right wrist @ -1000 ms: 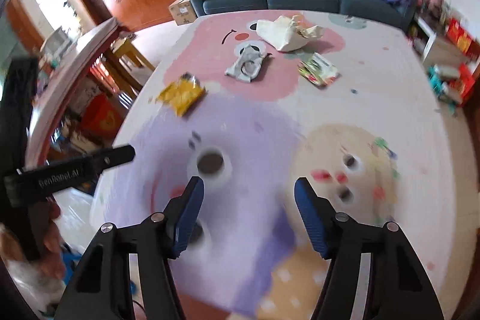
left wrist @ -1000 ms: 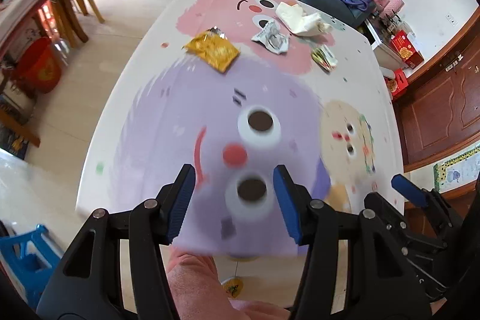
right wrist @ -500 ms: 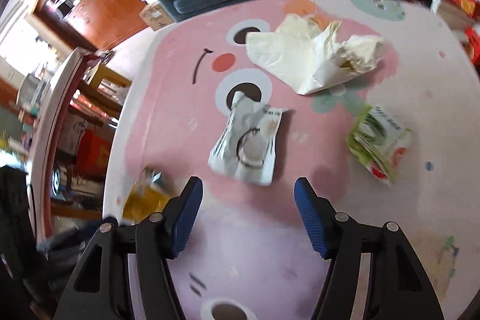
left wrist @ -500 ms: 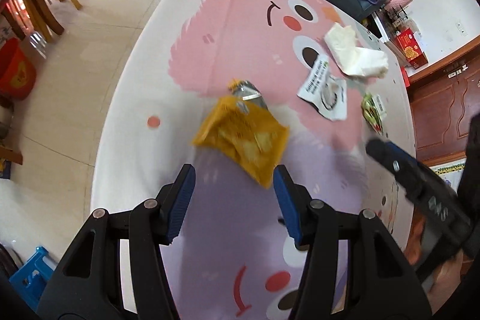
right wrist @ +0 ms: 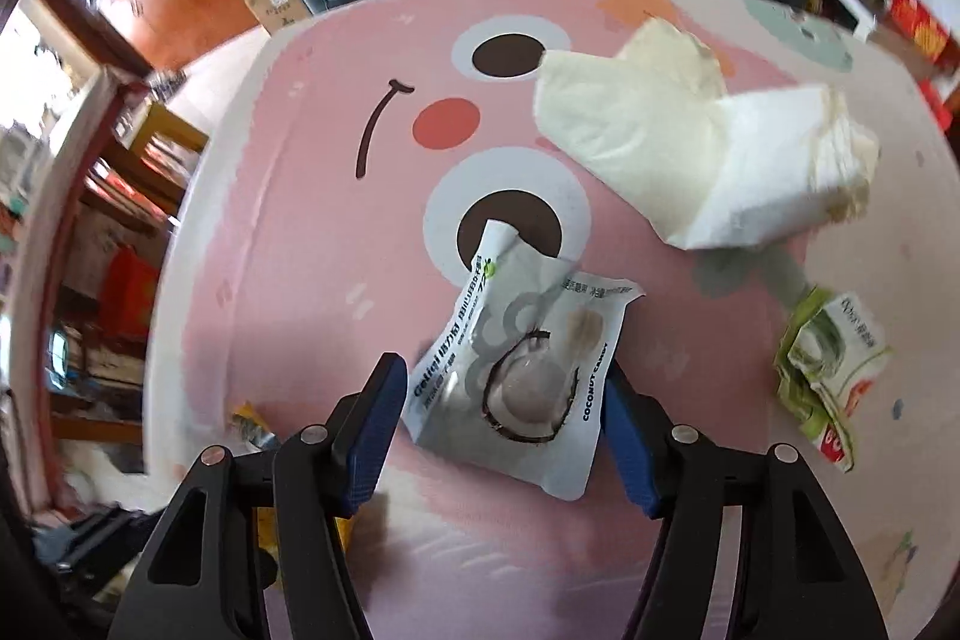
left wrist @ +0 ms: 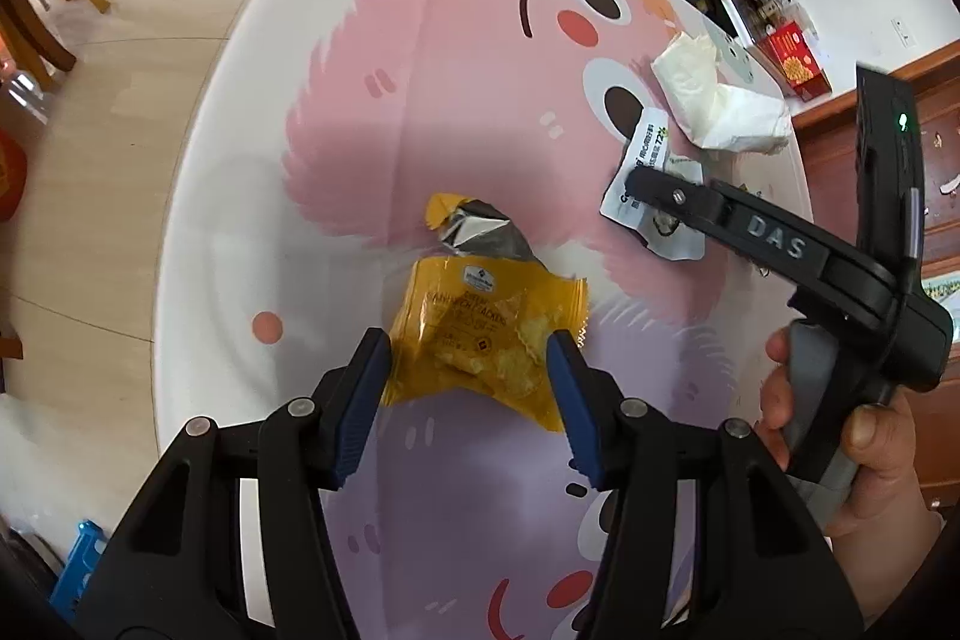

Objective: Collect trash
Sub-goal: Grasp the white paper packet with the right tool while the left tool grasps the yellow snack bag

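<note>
Two tools, both partly open. My left tool straddles the yellow cracker bag lying on the table, pads not pressing. My right tool, whose jaws have just been closing, brackets the white candy wrapper, not gripping it.
</note>
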Available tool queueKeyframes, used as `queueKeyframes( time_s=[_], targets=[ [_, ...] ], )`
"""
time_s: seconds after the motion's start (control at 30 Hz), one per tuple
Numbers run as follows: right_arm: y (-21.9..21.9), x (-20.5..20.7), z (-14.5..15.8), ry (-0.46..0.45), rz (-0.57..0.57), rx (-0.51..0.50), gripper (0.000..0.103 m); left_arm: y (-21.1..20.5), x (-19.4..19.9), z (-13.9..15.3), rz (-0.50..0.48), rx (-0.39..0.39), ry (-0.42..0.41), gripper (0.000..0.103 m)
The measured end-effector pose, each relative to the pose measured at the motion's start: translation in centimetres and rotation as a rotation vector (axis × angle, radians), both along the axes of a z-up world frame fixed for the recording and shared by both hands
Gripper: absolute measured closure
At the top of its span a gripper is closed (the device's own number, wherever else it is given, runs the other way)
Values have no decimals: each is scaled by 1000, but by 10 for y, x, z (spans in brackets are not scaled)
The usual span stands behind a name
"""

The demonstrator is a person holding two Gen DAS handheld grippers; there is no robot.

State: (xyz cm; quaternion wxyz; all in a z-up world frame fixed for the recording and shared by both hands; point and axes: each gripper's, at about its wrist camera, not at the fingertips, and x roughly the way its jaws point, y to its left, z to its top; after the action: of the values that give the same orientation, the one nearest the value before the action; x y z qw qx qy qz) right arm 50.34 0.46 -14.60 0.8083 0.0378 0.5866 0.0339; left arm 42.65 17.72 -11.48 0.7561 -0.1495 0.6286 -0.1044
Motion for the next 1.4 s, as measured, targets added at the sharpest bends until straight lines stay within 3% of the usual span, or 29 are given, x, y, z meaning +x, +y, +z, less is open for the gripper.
queueKeyframes(
  time_s=[0.17, 0.23, 0.3, 0.47, 0.73, 1.03, 1.4],
  targets=[
    [8, -4, 1, -33, 20, -43, 63, -9, 5, -5, -34, -2, 7, 53],
    [6, -5, 3, -38, 18, -21, 74, -13, 5, -5, -41, 6, -2, 67],
    [2, -10, 4, -39, 16, -3, 79, -16, 5, -4, -52, 17, -6, 87],
    [-12, -21, 5, -53, -8, 67, 86, -25, 2, 1, -76, 29, -39, 102],
    [-47, -52, 22, -77, -47, 144, 87, -35, -11, 22, -98, 39, -110, 103],
    [-92, -129, 48, -131, -65, 247, 87, -44, -49, 54, -105, 54, -165, 103],
    [-158, -271, 83, -204, 26, 322, 87, -87, -157, 99, -51, 91, -265, 103]
  ],
)
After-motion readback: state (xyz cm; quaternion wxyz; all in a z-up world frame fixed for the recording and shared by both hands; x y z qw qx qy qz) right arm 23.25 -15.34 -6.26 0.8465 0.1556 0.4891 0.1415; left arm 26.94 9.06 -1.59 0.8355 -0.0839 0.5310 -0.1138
